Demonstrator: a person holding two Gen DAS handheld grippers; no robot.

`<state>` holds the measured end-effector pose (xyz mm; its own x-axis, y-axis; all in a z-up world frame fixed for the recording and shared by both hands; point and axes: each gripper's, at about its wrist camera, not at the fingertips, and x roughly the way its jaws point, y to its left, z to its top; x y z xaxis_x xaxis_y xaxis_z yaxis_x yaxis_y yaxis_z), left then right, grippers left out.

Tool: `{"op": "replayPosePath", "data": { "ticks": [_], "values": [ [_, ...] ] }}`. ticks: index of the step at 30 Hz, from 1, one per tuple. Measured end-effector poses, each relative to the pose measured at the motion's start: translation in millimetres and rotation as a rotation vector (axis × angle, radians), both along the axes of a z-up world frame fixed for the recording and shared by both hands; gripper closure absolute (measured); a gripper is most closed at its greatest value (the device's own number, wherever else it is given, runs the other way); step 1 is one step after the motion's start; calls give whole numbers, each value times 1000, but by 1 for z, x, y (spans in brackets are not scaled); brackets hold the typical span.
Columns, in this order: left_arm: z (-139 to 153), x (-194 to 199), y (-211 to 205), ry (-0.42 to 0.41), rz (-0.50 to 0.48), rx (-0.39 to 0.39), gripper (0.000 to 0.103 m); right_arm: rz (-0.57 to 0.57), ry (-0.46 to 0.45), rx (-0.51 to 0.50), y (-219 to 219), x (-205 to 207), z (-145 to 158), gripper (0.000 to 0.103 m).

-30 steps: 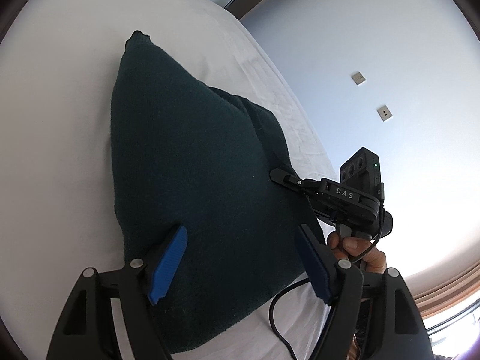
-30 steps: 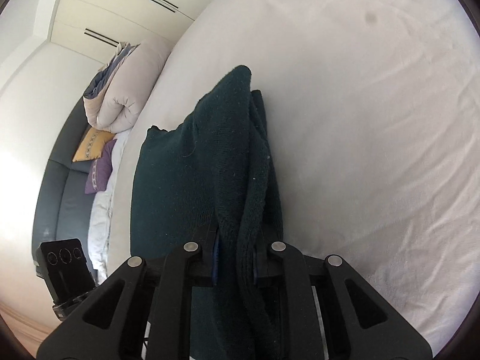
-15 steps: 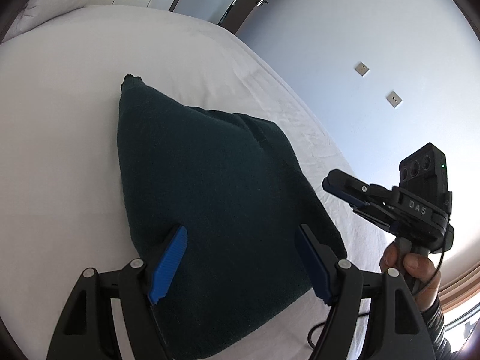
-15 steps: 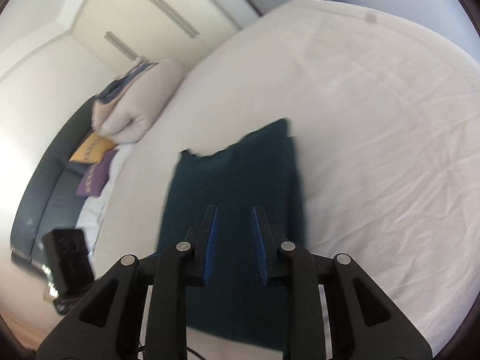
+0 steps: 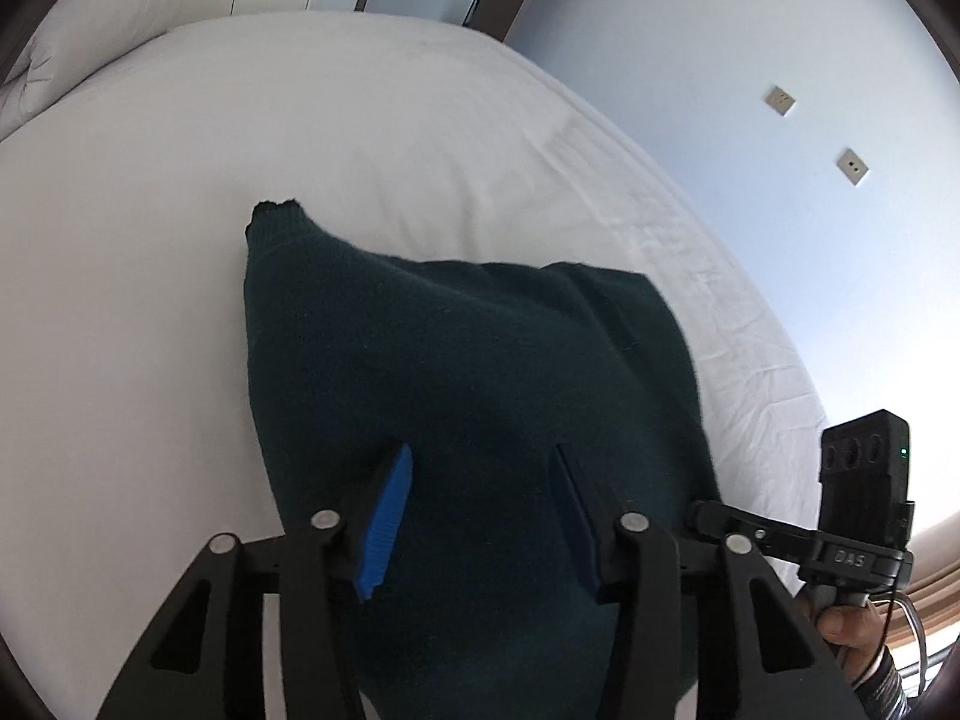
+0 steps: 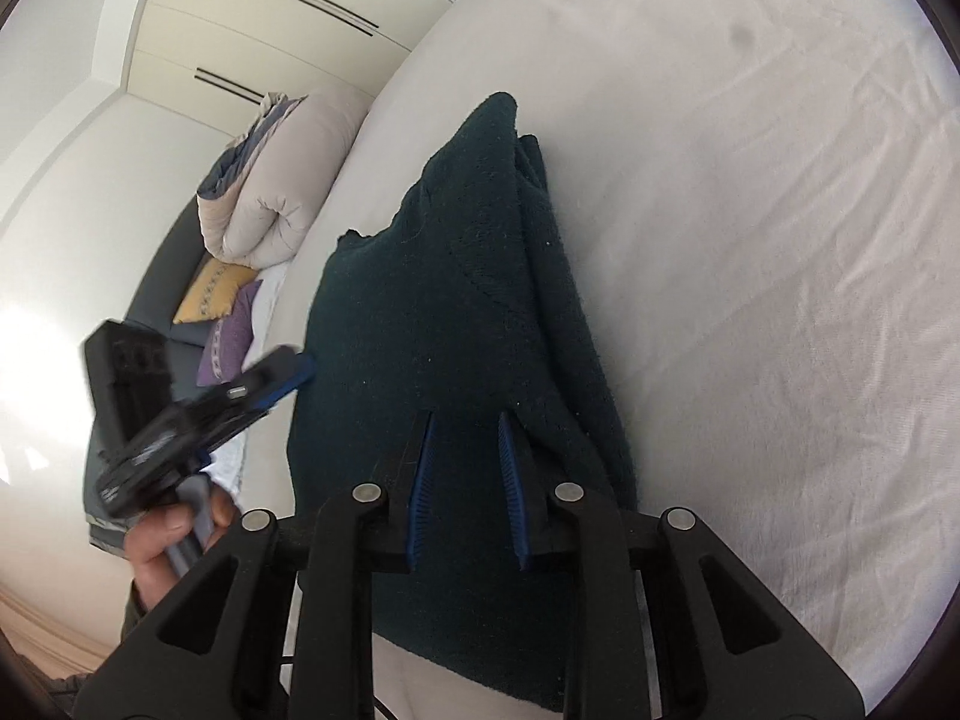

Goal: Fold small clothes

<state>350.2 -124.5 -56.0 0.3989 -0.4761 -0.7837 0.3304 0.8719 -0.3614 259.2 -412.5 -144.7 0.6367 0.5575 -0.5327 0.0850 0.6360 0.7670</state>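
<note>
A dark green knitted garment (image 5: 456, 372) lies folded on the white sheet of a bed (image 5: 336, 138), its far corner ending in a small ragged tip. In the right wrist view the same garment (image 6: 444, 324) shows a raised fold along its right side, where the layers stack and cannot be counted (the dark wool swallows most of the seams). Its near edge runs under both claws and is cut off by their black frames, so how far it reaches toward the person stays unseen.

The left claw (image 5: 480, 516) hangs over the near part of the garment with its blue pads parted about halfway; its jaws have just been closing, with only the flat cloth beneath the gap and nothing pinched between the pads. In the right wrist view the left claw (image 6: 282, 372) appears blurred at the left, gripped by a hand (image 6: 174, 534) whose sleeve is cropped at the frame edge.

The right claw (image 6: 465, 480) has its pads parted by a narrow gap, which has just narrowed; cloth lies behind the gap, none clamped in it. In the left wrist view only a slim part of it shows, half hidden behind the left claw's frame.

A rolled duvet (image 6: 282, 180) and two cushions (image 6: 222, 312) sit beyond the bed's far left edge, partly blocked by the blurred claw.
</note>
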Motion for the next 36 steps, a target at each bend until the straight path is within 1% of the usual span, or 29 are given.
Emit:
{"op": "replayPosePath", "data": {
  "ticks": [1,3,5,6,9,10,14,15,16,18,19,20,22,25,26,27,29,32,34,35,36],
  "values": [
    [-6,2,-2,8,3,12,60,-3,0,12,-3,0,-5,89],
    [-9,0,-4,-13,0,31,60,-12,6,13,-8,0,-14,103],
    [-11,-3,-10,-36,-9,73,60,-16,0,51,-12,0,-20,103],
    [-11,-5,-12,-45,-11,92,59,-18,1,45,-12,0,-18,103],
    [-13,-6,-11,-48,-10,95,59,-27,0,-38,-3,-2,-1,103],
    [-13,-6,-11,-48,-10,92,59,-34,-5,-59,1,-5,6,100],
    [-14,-7,-10,-54,-13,101,59,-20,-55,-145,31,-11,40,99],
    [-13,-5,-10,-55,-12,101,59,-20,-42,-161,36,-11,44,99],
    [-13,-5,-10,-59,-9,102,59,-4,-23,-180,41,-10,40,99],
    [-14,-9,-8,-70,-8,103,59,1,37,-208,43,-5,25,99],
    [-15,-10,-8,-76,-9,105,59,0,31,-191,39,-5,18,99],
    [-16,-10,-8,-81,-9,106,59,-4,0,-168,36,-7,13,100],
    [-17,-10,-9,-89,-11,109,58,-20,-14,-123,31,-9,7,103],
    [-18,-12,-9,-105,-8,115,58,-15,-19,-126,30,-10,7,103],
    [-18,-13,-9,-114,-8,119,58,-12,-20,-131,30,-10,10,103],
    [-19,-14,-8,-119,-8,120,58,-10,-20,-125,30,-11,14,100],
    [-18,-15,-8,-124,-10,125,58,-27,-28,-110,25,-16,26,98],
    [-13,-19,-8,-141,-15,138,58,-82,-86,-128,12,-26,48,95],
    [-6,-24,-7,-152,-19,144,56,-109,-97,-152,2,-30,59,82],
    [-1,-27,-4,-150,-18,142,51,-128,-90,-164,-2,-31,63,54],
    [5,-31,1,-146,-16,124,39,-157,-85,-171,-6,-33,65,19]
  ]
}}
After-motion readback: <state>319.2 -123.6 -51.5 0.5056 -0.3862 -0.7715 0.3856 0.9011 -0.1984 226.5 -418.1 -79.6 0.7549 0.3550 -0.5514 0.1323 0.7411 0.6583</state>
